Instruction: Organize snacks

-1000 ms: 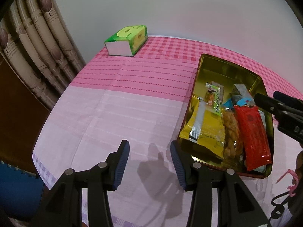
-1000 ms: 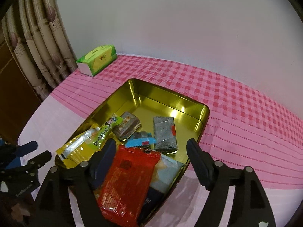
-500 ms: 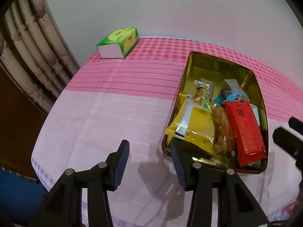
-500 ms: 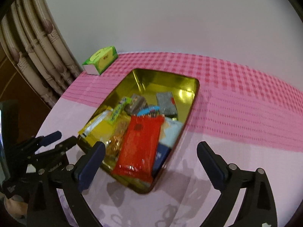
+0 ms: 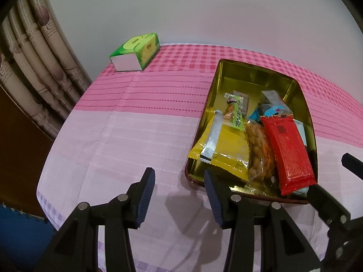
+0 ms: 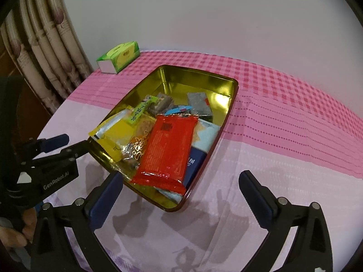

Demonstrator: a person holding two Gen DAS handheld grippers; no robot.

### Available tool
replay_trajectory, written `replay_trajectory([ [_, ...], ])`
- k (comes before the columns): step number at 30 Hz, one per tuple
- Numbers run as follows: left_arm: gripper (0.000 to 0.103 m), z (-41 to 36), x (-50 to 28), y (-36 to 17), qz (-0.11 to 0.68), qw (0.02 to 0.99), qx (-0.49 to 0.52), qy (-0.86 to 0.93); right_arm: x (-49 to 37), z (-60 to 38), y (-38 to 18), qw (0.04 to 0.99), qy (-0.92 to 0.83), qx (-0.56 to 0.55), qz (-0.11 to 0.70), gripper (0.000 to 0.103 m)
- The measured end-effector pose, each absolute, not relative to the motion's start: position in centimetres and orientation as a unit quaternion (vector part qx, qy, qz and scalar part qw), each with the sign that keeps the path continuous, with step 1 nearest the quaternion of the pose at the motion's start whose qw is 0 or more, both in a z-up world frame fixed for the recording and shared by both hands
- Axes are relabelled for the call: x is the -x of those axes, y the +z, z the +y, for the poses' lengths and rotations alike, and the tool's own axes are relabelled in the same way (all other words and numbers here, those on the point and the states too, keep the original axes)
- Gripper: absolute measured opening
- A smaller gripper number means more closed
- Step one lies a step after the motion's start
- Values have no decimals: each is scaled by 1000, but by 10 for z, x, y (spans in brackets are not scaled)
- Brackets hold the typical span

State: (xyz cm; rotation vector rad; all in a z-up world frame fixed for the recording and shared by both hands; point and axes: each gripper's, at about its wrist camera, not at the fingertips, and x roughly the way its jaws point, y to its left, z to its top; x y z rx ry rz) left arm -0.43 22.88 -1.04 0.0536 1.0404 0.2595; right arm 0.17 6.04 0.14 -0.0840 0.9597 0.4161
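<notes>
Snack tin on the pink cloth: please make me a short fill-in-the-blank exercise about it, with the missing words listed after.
1. The long red packet lies inside the ____-coloured tin.
2. The green tissue box stands near the ____, away from the tin.
3. The right hand-held gripper holds ____ between its pads.
4. The yellow packet sticks out over the tin's ____.

Missing words: gold; curtain; nothing; rim

A gold tin (image 6: pixel 197 77) holds a red packet (image 6: pixel 169 149) beside a yellow one (image 6: pixel 118 136). The cloth (image 6: pixel 283 104) beyond the tin is pink-checked, nearer pale lilac. The box (image 6: pixel 118 56) is green.
</notes>
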Motion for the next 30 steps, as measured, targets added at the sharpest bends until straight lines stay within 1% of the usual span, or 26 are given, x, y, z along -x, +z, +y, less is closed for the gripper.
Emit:
replay_trajectory([
  [30, 46, 225, 4, -12, 498, 858, -35, 119, 2, 65, -3, 858, 207, 47, 467, 101],
])
